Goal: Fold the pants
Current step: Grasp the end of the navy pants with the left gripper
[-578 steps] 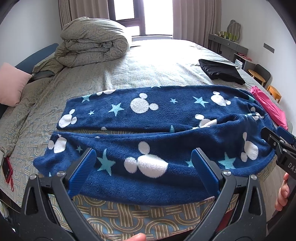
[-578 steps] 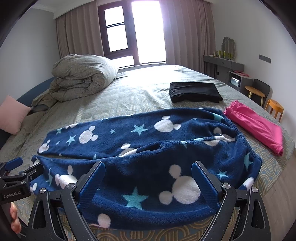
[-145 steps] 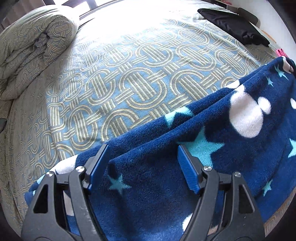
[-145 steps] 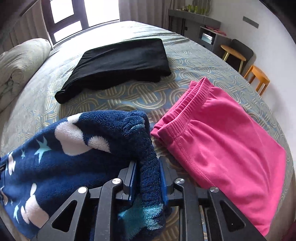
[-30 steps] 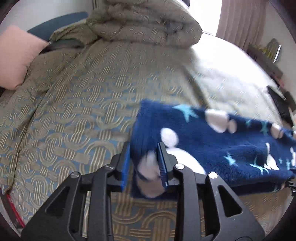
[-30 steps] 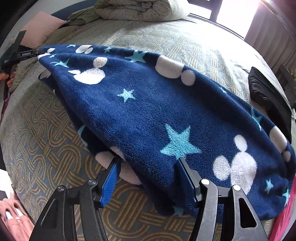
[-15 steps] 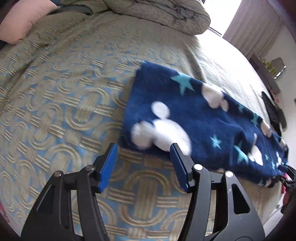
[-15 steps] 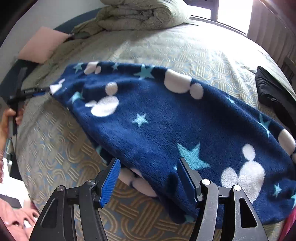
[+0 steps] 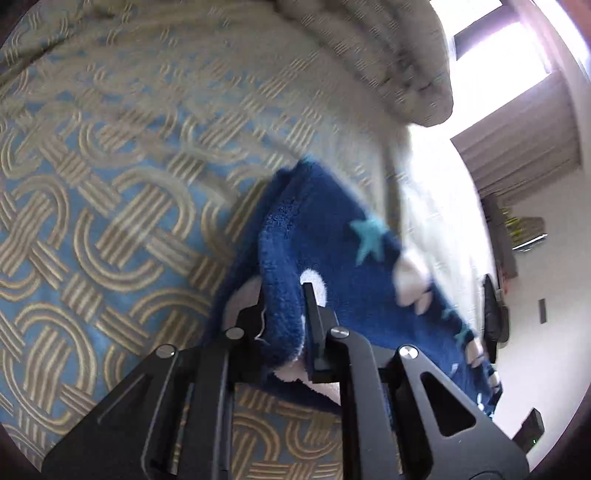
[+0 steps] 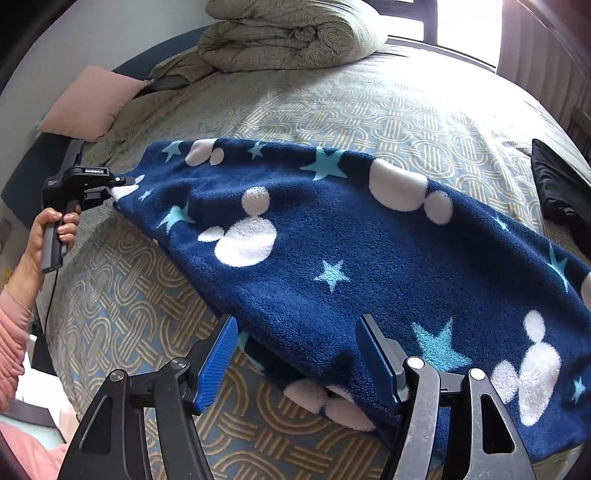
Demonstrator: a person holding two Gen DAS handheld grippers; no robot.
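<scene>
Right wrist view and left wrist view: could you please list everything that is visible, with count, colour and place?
pants: one, navy with white shapes and teal stars, laid across the bed.
bed: one, grey-blue cover with tan ring pattern, under everything.
duvet: one, grey-green, bundled at the far end of the bed.
pillow: one, pink, far left corner.
black garment: one, at the right edge of the bed.
left gripper: black, jaws closing with the pants' end between them.
right gripper: blue pads, jaws opening, astride the pants' near edge.
hand: one, pink sleeve, holding the left gripper's handle.
</scene>
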